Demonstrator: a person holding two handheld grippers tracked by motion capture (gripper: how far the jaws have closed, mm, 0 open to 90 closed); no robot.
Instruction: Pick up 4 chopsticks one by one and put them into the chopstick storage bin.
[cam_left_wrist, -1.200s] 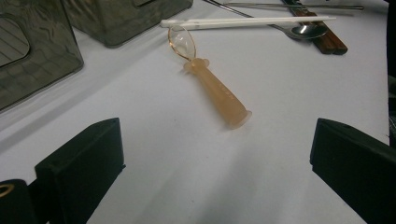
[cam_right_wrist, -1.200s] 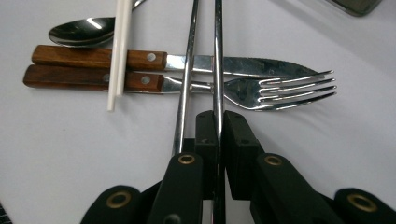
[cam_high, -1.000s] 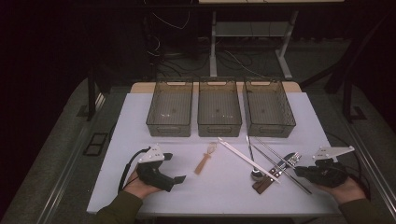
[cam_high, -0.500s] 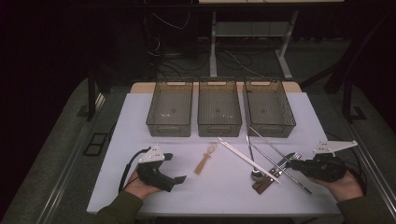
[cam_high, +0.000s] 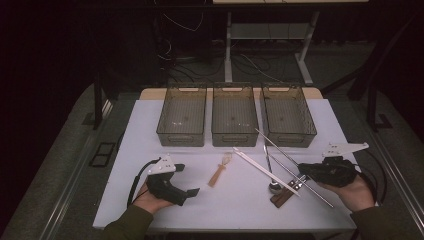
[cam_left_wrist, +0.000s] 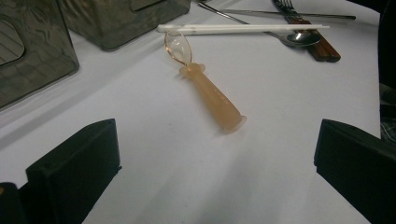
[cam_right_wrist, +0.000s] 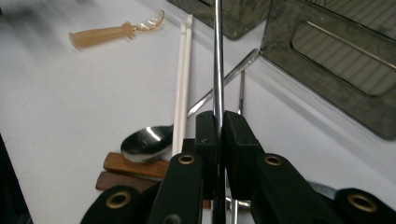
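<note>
1. Two grippers are mine to run: the right gripper (cam_right_wrist: 218, 135) is clenched on a thin metal chopstick (cam_right_wrist: 217, 56) at the near right of the table, beside the spoon (cam_right_wrist: 147, 143) and white chopsticks (cam_right_wrist: 183, 79).
2. I'd lift it level so its far tip clears the right bin (cam_high: 288, 116), then lower it in lengthwise.
3. The left gripper (cam_left_wrist: 210, 158) stands released near the amber spoon (cam_left_wrist: 205, 88), holding nothing.
4. I'd keep the squeeze firm; a thin rod could pivot.
</note>
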